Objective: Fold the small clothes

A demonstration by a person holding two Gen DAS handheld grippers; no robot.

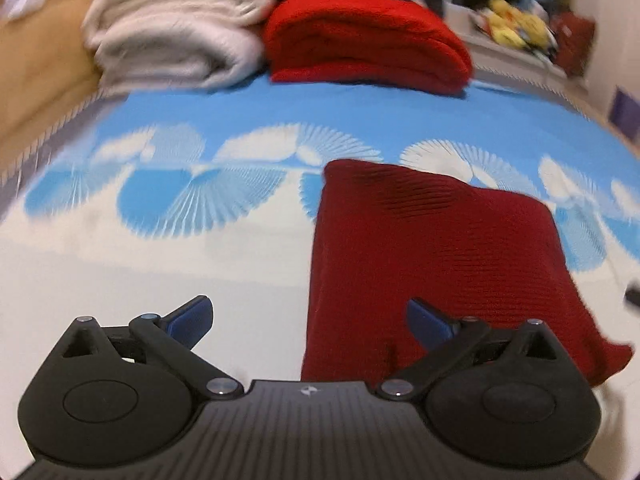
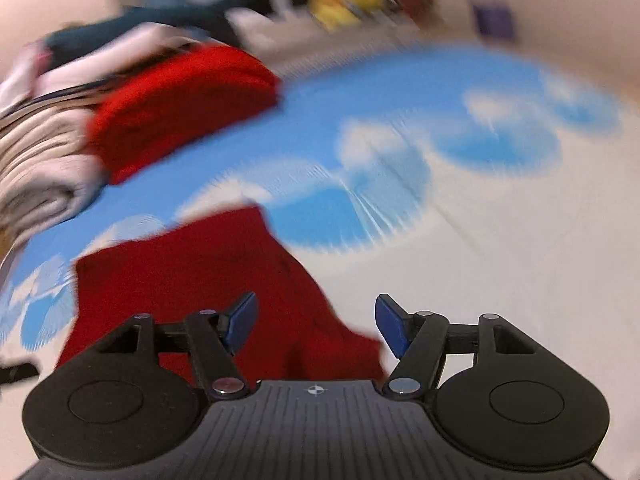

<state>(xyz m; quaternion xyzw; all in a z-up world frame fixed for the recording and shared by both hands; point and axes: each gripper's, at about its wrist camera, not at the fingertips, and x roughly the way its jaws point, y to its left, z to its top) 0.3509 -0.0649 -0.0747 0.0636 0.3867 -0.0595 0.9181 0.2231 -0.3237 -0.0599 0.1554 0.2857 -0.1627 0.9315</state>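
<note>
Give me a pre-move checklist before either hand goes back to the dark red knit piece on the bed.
1. Left tongs empty: ok, jaws wide open, nothing between them.
2. Right tongs empty: ok, jaws apart, pads clear of the fabric.
3. Dark red knit garment lying folded on the blue and white bedspread: ok, flat, roughly rectangular.
4. Fold tidy: not ok, one near corner sticks out to the right.
5. Stack behind, bright red folded garment beside the white folded blanket: ok, apart from the dark red piece.
6. Views sharp enough to aim: not ok, the right wrist view is blurred.
</note>
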